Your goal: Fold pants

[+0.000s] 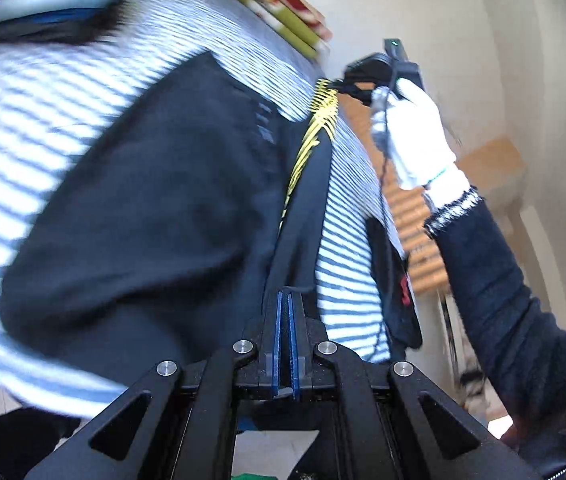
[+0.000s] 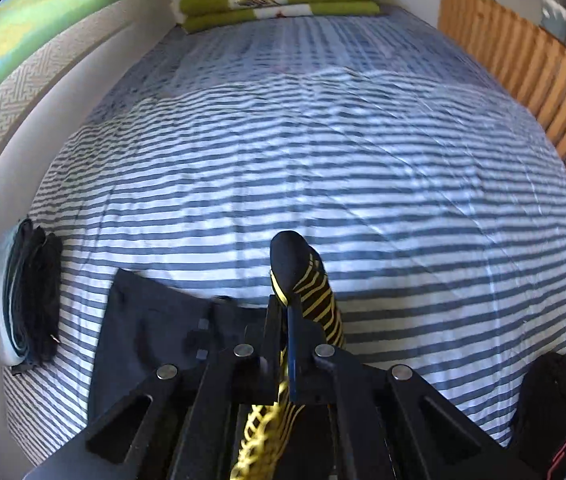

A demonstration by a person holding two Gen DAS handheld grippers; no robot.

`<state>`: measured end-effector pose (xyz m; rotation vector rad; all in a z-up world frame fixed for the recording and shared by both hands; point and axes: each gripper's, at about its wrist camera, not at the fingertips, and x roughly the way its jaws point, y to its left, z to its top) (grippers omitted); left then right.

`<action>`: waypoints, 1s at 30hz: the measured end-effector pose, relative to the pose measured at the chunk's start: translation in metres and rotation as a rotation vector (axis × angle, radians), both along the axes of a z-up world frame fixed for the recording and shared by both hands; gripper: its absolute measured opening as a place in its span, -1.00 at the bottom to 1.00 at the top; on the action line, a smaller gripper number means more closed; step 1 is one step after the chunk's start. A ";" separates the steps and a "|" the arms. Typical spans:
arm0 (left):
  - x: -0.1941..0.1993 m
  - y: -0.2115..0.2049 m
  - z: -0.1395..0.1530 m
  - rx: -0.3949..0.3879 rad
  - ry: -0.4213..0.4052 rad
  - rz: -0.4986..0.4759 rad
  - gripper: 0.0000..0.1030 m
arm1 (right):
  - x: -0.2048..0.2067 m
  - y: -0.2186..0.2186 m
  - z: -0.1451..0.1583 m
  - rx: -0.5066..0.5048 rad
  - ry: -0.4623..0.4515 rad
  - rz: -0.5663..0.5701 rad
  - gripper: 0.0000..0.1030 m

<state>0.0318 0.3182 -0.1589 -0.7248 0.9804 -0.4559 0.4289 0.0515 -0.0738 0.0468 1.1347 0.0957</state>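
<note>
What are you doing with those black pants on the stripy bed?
A person is folding a pair of black pants with yellow stripes on a striped bed, holding a gripper in each hand. The right gripper is shut on a yellow-striped part of the pants. The left gripper is shut too, and dark cloth appears pinched between its fingers. The person's white-gloved right hand holds the cloth up, so the fold is not yet laid down.

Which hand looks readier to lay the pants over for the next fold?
Probably the right. The right gripper is shut on the pants, pinching the yellow-striped part and holding it raised over the striped bedsheet. The left gripper is shut too, but whether it pinches cloth is unclear.
</note>
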 end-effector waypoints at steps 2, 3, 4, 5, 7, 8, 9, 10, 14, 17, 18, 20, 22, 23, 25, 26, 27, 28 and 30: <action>-0.009 0.027 -0.006 0.004 0.004 0.050 -0.95 | 0.003 0.045 -0.002 -0.037 0.000 0.020 -0.96; -0.013 0.042 -0.011 0.005 0.012 0.079 -0.95 | 0.004 0.063 -0.005 -0.049 0.004 0.026 -0.96; -0.016 0.054 -0.016 -0.001 0.019 0.093 -0.95 | 0.006 0.083 -0.011 -0.060 0.013 0.035 -0.96; -0.019 0.064 -0.021 -0.007 0.026 0.105 -0.95 | 0.010 0.106 -0.019 -0.075 0.025 0.047 -0.96; -0.024 0.081 -0.032 -0.005 0.039 0.135 -0.95 | 0.015 0.139 -0.034 -0.108 0.034 0.063 -0.96; -0.025 0.086 -0.035 -0.010 0.045 0.145 -0.95 | 0.016 0.155 -0.043 -0.133 0.036 0.073 -0.96; -0.027 0.094 -0.040 -0.018 0.051 0.158 -0.95 | 0.019 0.169 -0.051 -0.154 0.037 0.077 -0.96; -0.028 0.100 -0.043 -0.023 0.055 0.169 -0.95 | 0.021 0.181 -0.060 -0.165 0.047 0.078 -0.96; -0.031 0.117 -0.051 -0.033 0.070 0.199 -0.95 | 0.029 0.209 -0.092 -0.193 0.081 0.069 -0.96; -0.031 0.124 -0.058 -0.028 0.086 0.204 -0.95 | 0.031 0.220 -0.109 -0.199 0.110 0.100 -0.94; -0.031 0.125 -0.058 -0.027 0.093 0.201 -0.95 | 0.031 0.224 -0.114 -0.195 0.124 0.126 -0.89; -0.033 0.128 -0.057 -0.032 0.107 0.212 -0.92 | 0.027 0.223 -0.112 -0.160 0.127 0.148 -0.68; -0.033 0.130 -0.053 -0.019 0.116 0.220 -0.78 | 0.018 0.220 -0.101 -0.126 0.111 0.179 -0.56; -0.034 0.130 -0.049 -0.007 0.112 0.228 -0.73 | 0.012 0.217 -0.092 -0.129 0.090 0.197 -0.56; -0.035 0.132 -0.043 0.013 0.104 0.252 -0.62 | -0.006 0.202 -0.070 -0.111 0.065 0.218 -0.56; -0.038 0.133 -0.038 0.006 0.097 0.264 -0.57 | -0.015 0.195 -0.061 -0.090 0.067 0.226 -0.56; -0.039 0.134 -0.033 0.008 0.088 0.270 -0.57 | -0.030 0.181 -0.049 -0.050 0.072 0.242 -0.56; -0.040 0.132 -0.029 0.018 0.082 0.272 -0.57 | -0.045 0.168 -0.038 -0.015 0.070 0.255 -0.55; -0.039 0.126 -0.021 0.033 0.067 0.255 -0.55 | -0.082 0.143 -0.022 0.020 0.067 0.297 -0.52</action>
